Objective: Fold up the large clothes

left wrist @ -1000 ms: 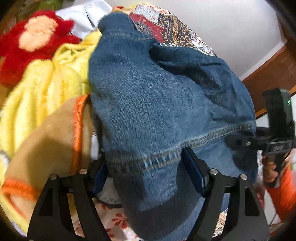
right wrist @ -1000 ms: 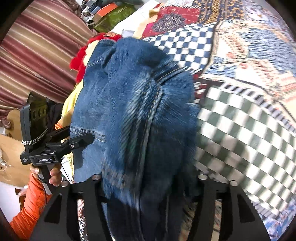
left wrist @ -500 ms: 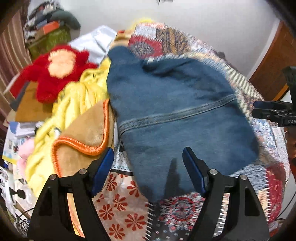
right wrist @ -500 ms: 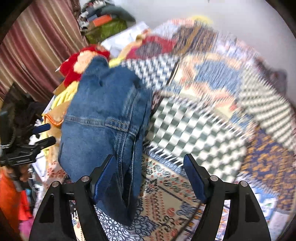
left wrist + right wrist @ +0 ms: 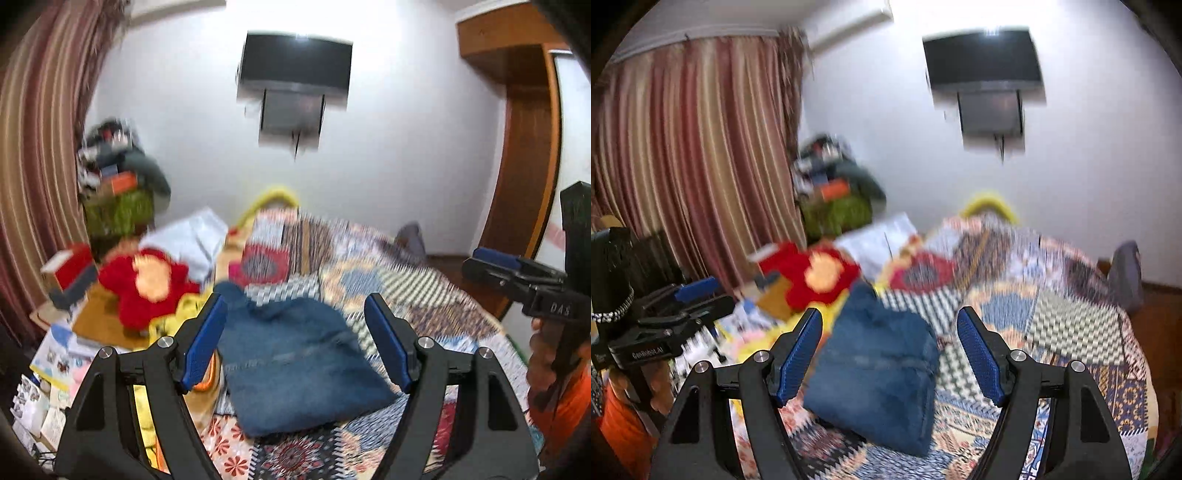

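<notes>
- A white-walled bedroom is showing through motion blur, with a striped red and cream curtain hanging at the left and a black wall-mounted television sitting above the bed.
- A multicoloured patchwork quilt is covering the bed.
- A folded blue denim garment is lying on the quilt, beside a yellow blanket and near a red plush toy.
- The left gripper is standing spread above the garment, pinching nothing.
- The right gripper has just been opening and is standing spread too, nothing between its blue pads.
</notes>
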